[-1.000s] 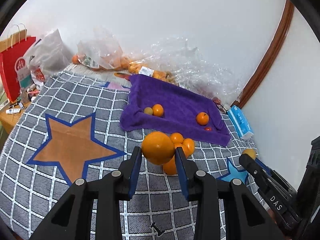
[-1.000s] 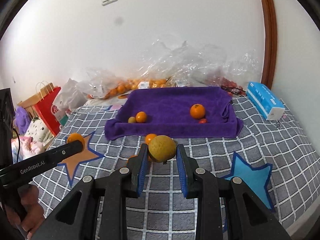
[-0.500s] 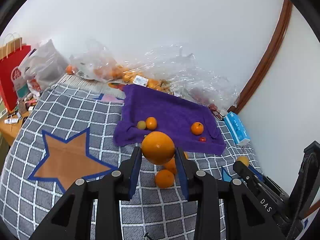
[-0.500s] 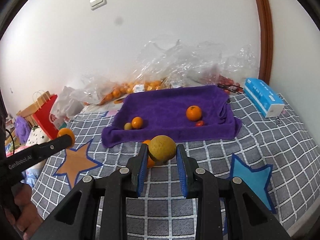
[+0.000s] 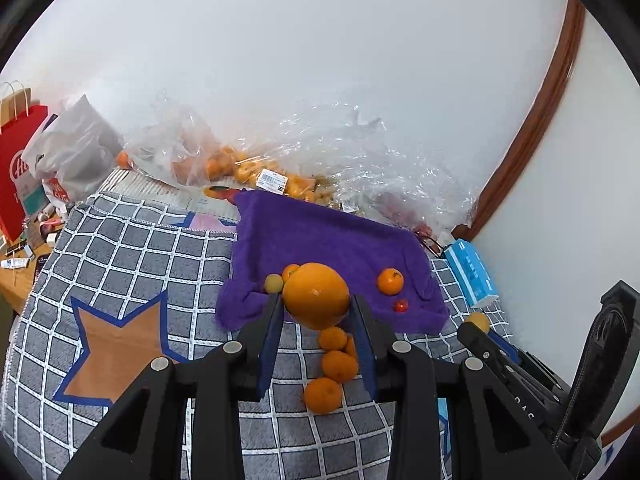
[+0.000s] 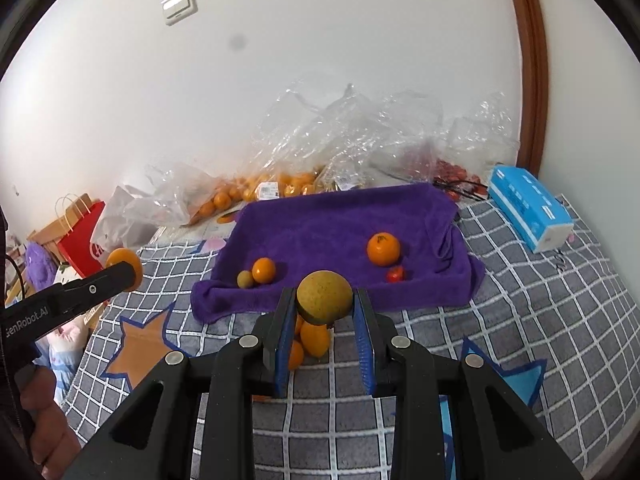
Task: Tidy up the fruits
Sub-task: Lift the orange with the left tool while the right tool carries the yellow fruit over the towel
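My left gripper [image 5: 316, 304] is shut on a large orange [image 5: 316, 295] and holds it in the air in front of the purple towel tray [image 5: 332, 236]. My right gripper [image 6: 325, 300] is shut on a yellow-green fruit [image 6: 325, 296], also raised before the tray [image 6: 340, 224]. In the tray lie a small orange [image 6: 264, 270], a small green fruit [image 6: 245, 279], a mandarin [image 6: 383, 249] and a red cherry tomato [image 6: 395, 274]. Several small oranges [image 5: 334, 364] lie on the checked cloth below the grippers.
Clear plastic bags with oranges [image 6: 256, 184] lie behind the tray along the wall. A blue tissue pack [image 6: 528, 206] sits at the right. A red paper bag [image 5: 16, 168] stands at the left. The checked cloth [image 5: 132, 248] has star patches.
Both grippers have risen with their fruits and look down more steeply on the tray. The small oranges on the cloth now show lower between the fingers.
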